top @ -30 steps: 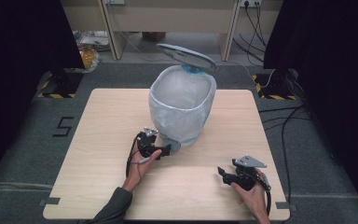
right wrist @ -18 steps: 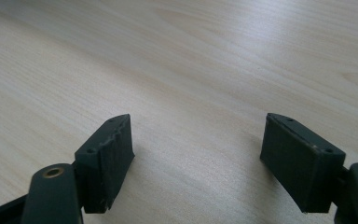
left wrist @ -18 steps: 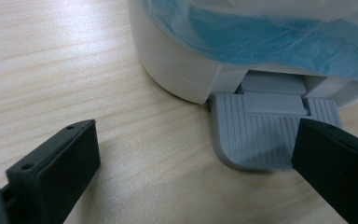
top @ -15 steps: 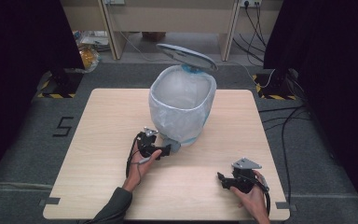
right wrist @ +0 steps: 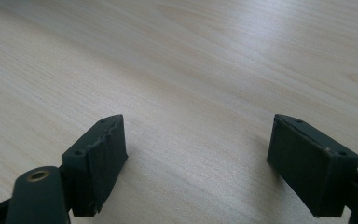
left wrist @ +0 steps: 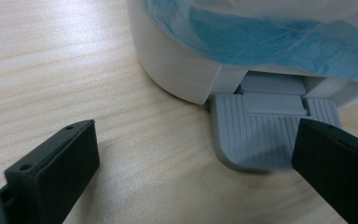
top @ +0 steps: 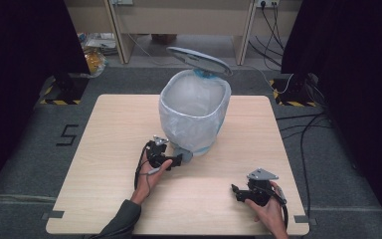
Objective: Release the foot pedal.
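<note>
We are working a pedal bin (top: 195,115) that stands on the far half of the table (top: 109,129), and its lid (top: 199,59) is tipped up at the bin's 12 o'clock edge, so the mouth and the white liner bag (top: 186,124) draped over the rim are open to us

Our left gripper (top: 178,160) sits at the bin's 6 o'clock foot, right at the grey foot pedal (left wrist: 261,135). In the left gripper view its jaws stand wide apart with nothing between them; one pad (left wrist: 326,163) lies over the pedal's edge, and we judge that it is pressing the pedal down, since the lid is up

What has just changed is on the other side. Compared with a second ago, our right gripper (top: 238,191), at about 4 o'clock from the bin and well apart from it near the table's near edge, has just been opening its jaws; they now stand wide over bare wood, and nothing lies between the pads (right wrist: 98,158) in the right gripper view. The hand itself has kept its place, and so have the bin, the lid and the left hand

For the work this reads as a readied hand: the bin is held open by the pedal, and the right gripper is free and spread to take hold of something. No loose item lies on the table within reach, so we cannot tell what it would take, and the liner's rim is the nearest candidate
</note>
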A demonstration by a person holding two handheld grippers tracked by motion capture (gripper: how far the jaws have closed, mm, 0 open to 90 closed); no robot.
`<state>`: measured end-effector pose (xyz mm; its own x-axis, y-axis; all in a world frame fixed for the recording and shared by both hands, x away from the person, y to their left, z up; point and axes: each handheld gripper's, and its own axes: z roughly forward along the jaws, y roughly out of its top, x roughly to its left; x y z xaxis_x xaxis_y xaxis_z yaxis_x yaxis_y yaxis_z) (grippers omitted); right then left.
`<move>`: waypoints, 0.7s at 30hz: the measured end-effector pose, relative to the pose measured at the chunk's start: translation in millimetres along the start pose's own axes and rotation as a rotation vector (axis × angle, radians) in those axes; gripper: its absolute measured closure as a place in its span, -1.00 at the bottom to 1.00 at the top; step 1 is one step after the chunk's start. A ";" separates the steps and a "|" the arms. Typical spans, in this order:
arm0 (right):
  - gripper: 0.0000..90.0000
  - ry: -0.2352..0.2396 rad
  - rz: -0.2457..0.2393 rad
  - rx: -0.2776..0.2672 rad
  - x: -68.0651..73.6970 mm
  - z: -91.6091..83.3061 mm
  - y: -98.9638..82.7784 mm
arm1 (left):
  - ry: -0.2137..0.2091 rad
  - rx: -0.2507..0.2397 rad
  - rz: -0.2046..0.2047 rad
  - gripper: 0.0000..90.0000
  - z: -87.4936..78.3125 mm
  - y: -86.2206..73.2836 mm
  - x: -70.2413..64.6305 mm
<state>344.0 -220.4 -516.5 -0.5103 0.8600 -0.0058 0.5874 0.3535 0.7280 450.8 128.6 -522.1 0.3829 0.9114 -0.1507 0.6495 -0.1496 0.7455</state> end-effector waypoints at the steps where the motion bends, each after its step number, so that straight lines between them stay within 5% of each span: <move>1: -0.57 0.000 0.000 0.000 0.0 0.0 0.0 | -0.001 -0.002 -0.001 -1.00 -0.2 -0.1 0.3; 21: -0.59 0.002 -0.002 0.001 -0.1 0.2 0.1 | -0.035 -0.013 -0.017 -1.00 -0.6 0.6 4.0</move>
<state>344.2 -220.3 -516.5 -0.5128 0.8585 -0.0062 0.5871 0.3560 0.7271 452.3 132.4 -521.9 0.3951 0.8997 -0.1855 0.6473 -0.1294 0.7511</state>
